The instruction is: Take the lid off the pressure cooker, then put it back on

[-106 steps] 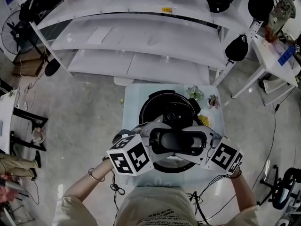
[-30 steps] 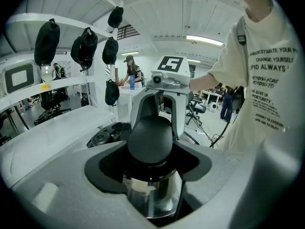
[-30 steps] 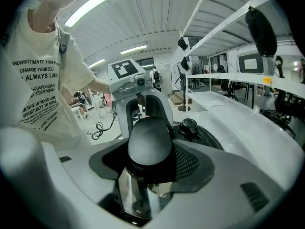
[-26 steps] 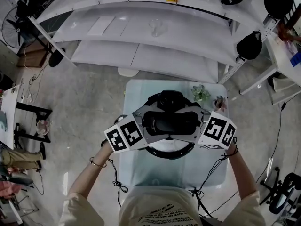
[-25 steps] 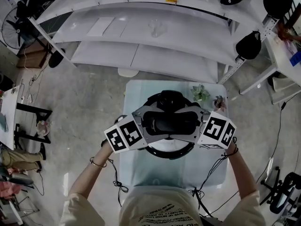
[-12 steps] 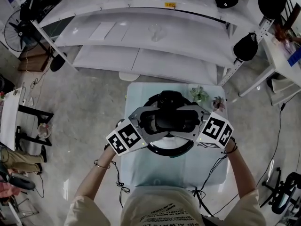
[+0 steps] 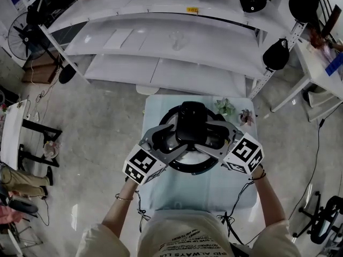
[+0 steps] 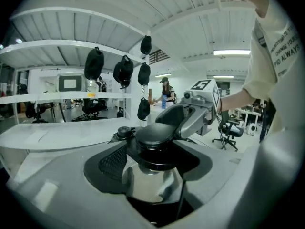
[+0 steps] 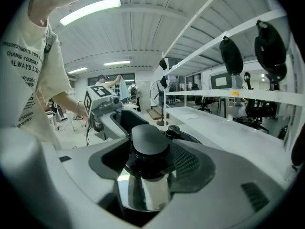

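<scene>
The pressure cooker stands on a small pale table with its shiny steel lid on top. The lid's black handle lies lengthways away from me. My left gripper reaches in from the left and my right gripper from the right, and both pairs of jaws stand wide around the handle. In the left gripper view the handle fills the gap between the jaws. In the right gripper view the handle sits against the ribbed pad.
Two small potted plants stand at the table's far right corner. White shelving runs across behind the table, with dark caps hanging at its right. Bare concrete floor lies on both sides. A small black valve knob rises beside the handle.
The handle lay crosswise between the grippers; now it points away from me. Both grippers have swung with it, the left marker cube dropping toward me and leftward.
</scene>
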